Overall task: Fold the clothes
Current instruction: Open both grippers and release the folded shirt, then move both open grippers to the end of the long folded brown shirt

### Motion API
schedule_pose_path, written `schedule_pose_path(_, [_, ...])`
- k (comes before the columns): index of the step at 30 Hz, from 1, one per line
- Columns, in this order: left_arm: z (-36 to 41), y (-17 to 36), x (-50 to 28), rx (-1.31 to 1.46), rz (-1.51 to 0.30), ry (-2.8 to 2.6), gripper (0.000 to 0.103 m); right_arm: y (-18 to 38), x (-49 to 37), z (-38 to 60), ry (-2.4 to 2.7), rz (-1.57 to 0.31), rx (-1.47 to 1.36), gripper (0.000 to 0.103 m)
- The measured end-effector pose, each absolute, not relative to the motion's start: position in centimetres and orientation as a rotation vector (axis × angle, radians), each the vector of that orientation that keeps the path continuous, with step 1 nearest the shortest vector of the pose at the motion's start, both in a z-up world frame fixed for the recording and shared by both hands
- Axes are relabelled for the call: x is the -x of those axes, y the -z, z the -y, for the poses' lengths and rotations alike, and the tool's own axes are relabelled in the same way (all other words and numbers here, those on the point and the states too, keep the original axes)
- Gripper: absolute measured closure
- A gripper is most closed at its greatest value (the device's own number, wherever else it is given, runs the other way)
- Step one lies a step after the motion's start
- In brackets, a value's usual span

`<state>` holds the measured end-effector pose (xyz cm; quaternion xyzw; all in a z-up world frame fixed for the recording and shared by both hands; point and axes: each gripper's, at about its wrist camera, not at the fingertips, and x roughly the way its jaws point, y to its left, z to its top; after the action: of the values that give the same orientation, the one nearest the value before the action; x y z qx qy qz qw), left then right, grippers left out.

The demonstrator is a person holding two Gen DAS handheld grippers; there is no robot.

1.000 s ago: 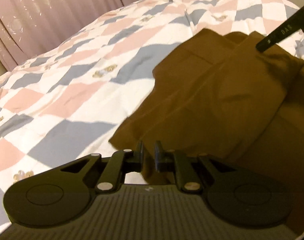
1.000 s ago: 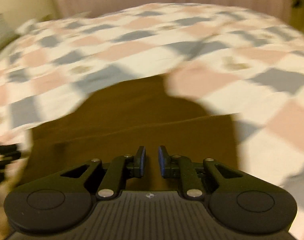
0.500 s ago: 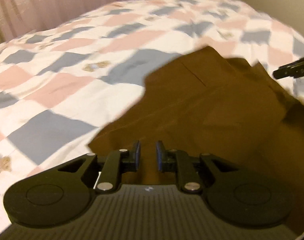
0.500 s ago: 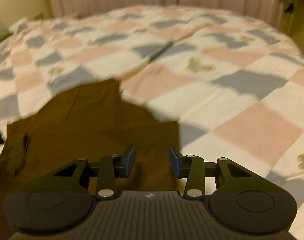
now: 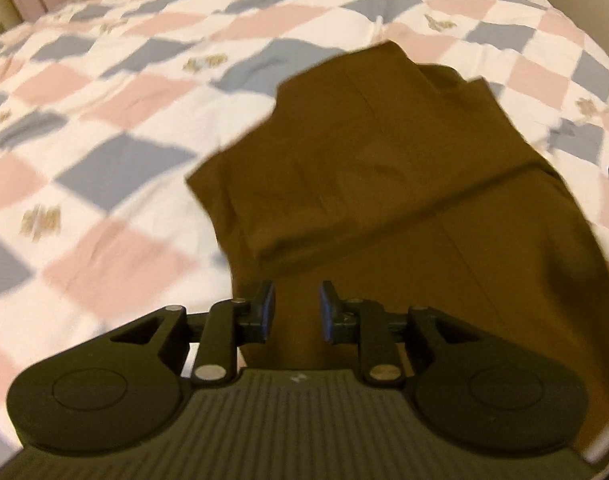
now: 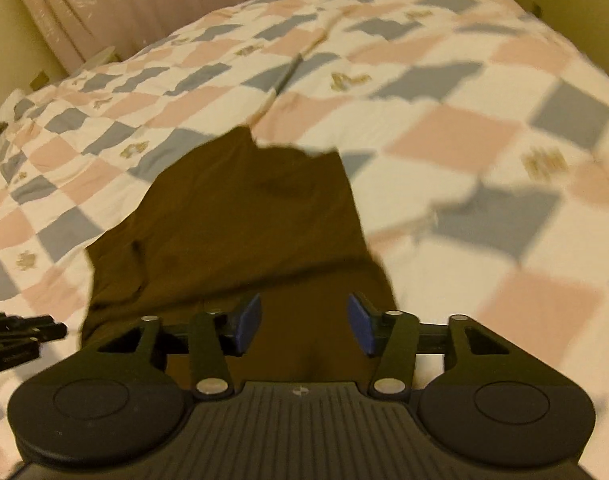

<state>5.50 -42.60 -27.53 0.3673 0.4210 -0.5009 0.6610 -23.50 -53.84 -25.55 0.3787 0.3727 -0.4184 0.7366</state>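
Both tools gape empty above the folded brown garment.

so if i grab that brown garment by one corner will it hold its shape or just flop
Likely floppy: the brown garment lies creased and layered, following the quilt. Probably light, since the cloth looks thin. Pushed, it would likely bunch up rather than slide, as the quilt is soft.

Both the left claw and right claw have spread wider, empty.

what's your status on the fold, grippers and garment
Left gripper open, empty. Right gripper open wider, empty. Brown garment lies partly folded on the checked quilt. Nothing in the way.
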Motion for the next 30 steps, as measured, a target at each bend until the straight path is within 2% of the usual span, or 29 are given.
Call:
schedule_pose_path(4, [38.9,23.5,-2.2,-0.841,-0.935,1.114,0.072,22.9,25.0,49.9,0.891,-0.826,-0.857,0.042])
schedule_pose_path(14, [32.2,16.0,6.5,-0.723,-0.820,0.933,0.064,17.9,30.3,45.5,0.685,-0.850,-0.715,0.028])
schedule_pose_path(23, [27.0,14.5,15.0,-0.617,-0.883,0.826,0.062,17.4,37.7,42.5,0.569,-0.928,-0.652,0.023])
schedule_pose_path(30, [23.6,15.2,16.1,-0.566,-0.953,0.800,0.059,19.9,40.2,43.3,0.540,-0.982,-0.722,0.023])
